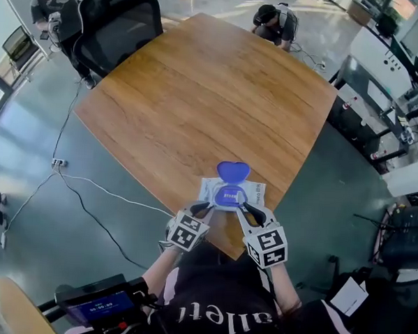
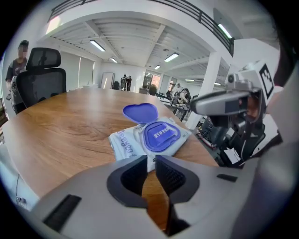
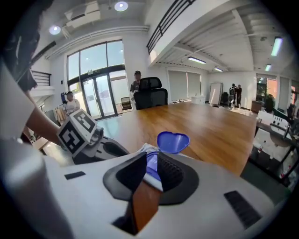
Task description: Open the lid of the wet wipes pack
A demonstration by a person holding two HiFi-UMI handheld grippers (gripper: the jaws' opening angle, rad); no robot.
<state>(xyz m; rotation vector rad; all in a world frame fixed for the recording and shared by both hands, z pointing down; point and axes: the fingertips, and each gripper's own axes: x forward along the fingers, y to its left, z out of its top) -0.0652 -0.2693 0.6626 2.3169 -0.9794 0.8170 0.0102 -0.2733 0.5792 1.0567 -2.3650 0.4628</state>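
Nearest, both pairs of fingers are held narrowly parted, with nothing gripped. The left gripper (image 1: 205,209) and right gripper (image 1: 250,215) are set at the near corners of the wet wipes pack (image 1: 257,194), which is laid crosswise on the tabletop (image 1: 199,92) (equally near both); beyond, its lid (image 1: 232,172) is seen already open.

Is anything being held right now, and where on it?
Nothing looks held. The left hand-held gripper and right hand-held gripper both have jaws apart at the near edge of the wipes pack.

The wooden surface (image 1: 199,92) carries a white wet wipes pack (image 1: 212,192), which lies flat, as it seems, close to the near corner. Its blue lid (image 1: 232,171) stands open.
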